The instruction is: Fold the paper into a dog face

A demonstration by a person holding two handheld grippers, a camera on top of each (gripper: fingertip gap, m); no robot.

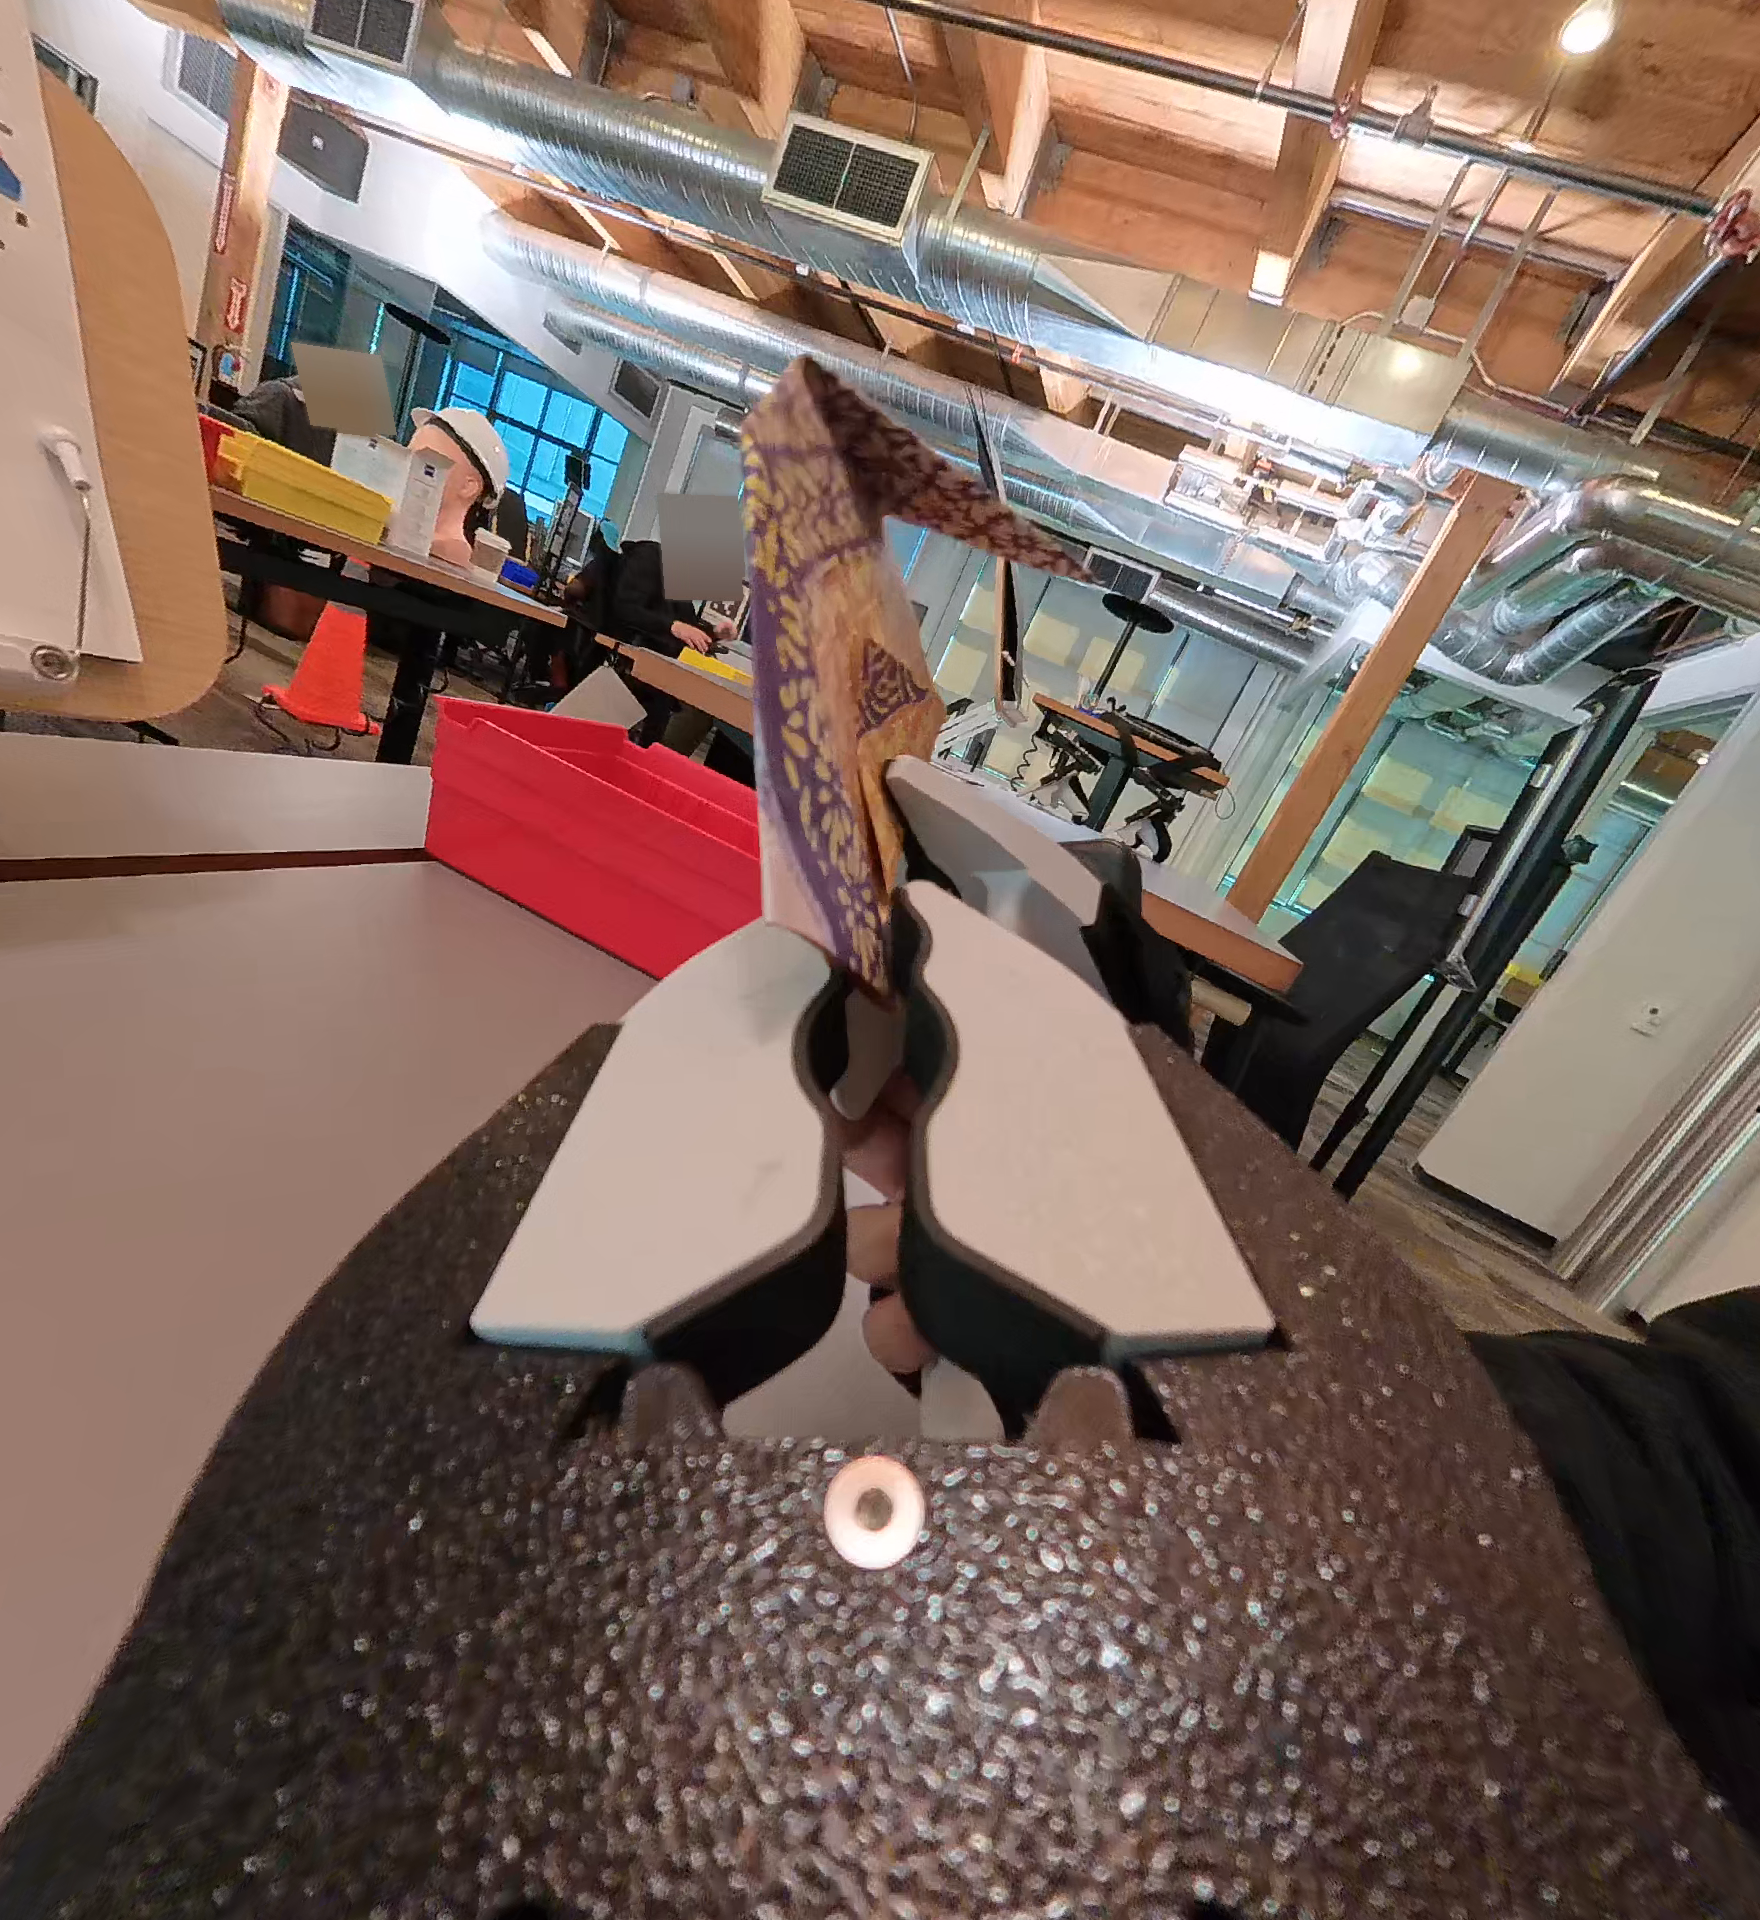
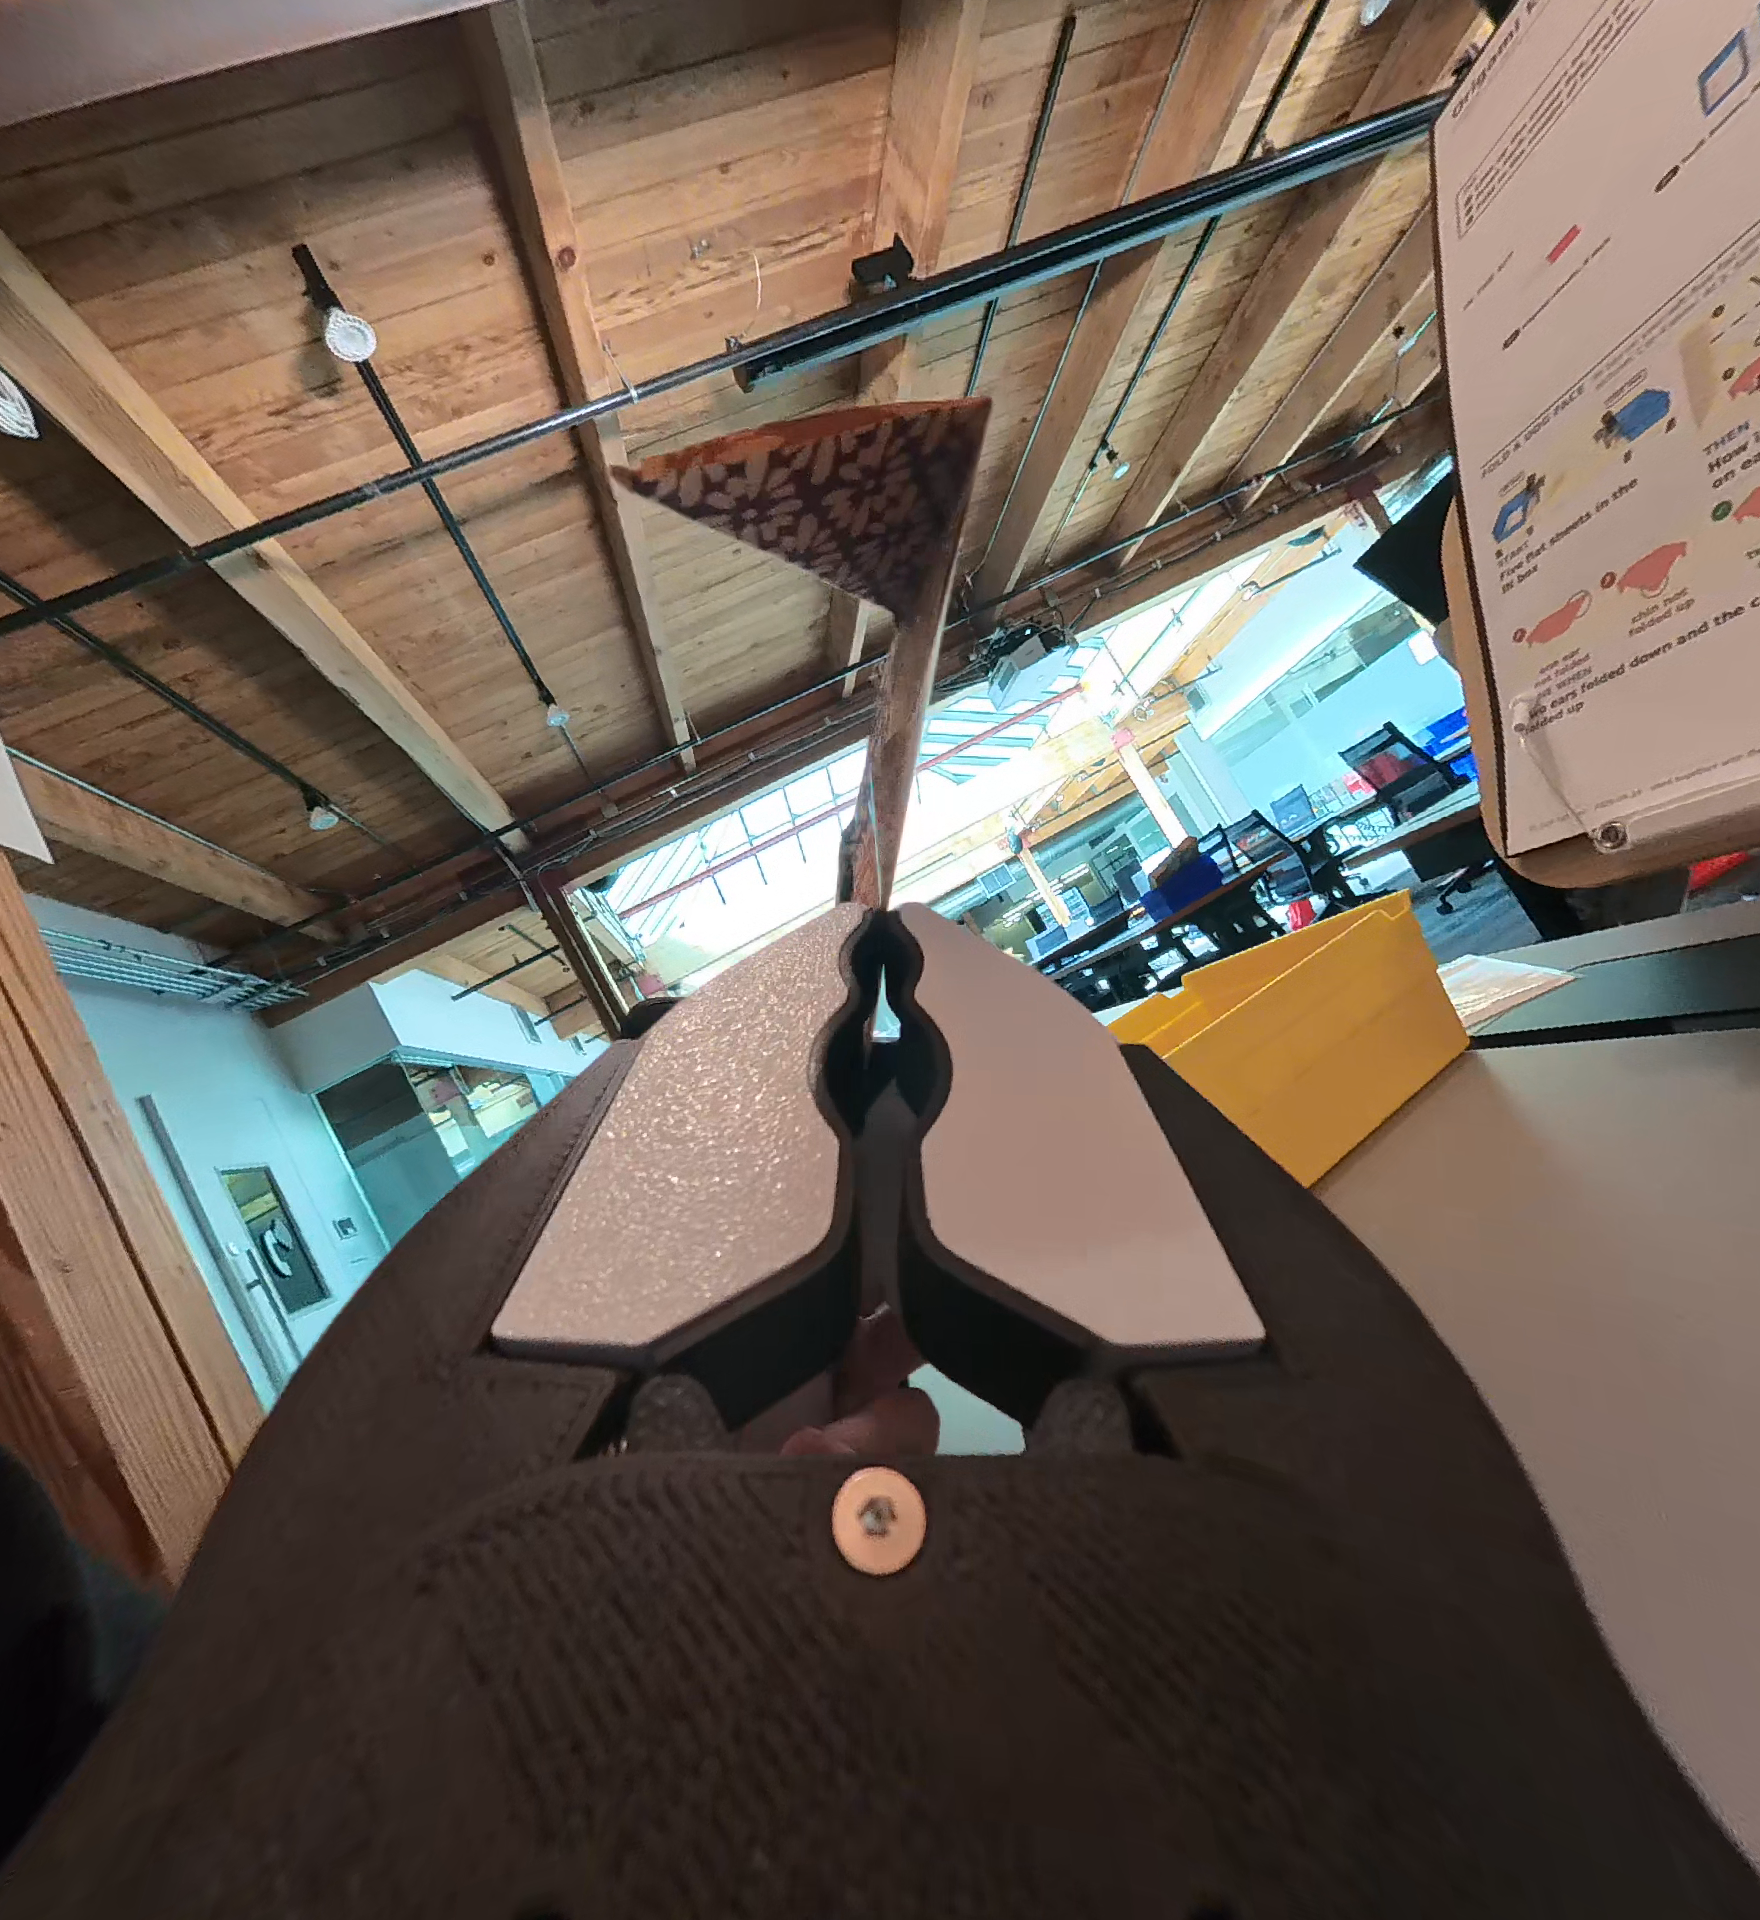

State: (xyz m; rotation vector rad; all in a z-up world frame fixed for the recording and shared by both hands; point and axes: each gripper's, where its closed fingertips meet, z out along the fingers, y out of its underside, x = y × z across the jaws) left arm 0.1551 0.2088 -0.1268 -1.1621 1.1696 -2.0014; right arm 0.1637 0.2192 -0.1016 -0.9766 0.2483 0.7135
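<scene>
Above the grey table (image 1: 232, 1039), both grippers (image 1: 881, 971) (image 2: 881, 914) pinch the folded purple-and-gold patterned paper (image 1: 824, 727), its long axis rising upright from their tips.

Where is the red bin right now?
Left wrist view: the red bin sits on the grey table, left of the patterned paper, behind the claw.

Ceiling: we see bare wooden beams (image 2: 232, 312) and silver air ducts (image 1: 647, 145).
Light: daylight comes through big windows (image 2: 751, 831).
Furniture: we see long work tables (image 1: 356, 540) and black chairs (image 1: 1375, 935).
Floor: an orange cone (image 1: 330, 665) stands there.
</scene>
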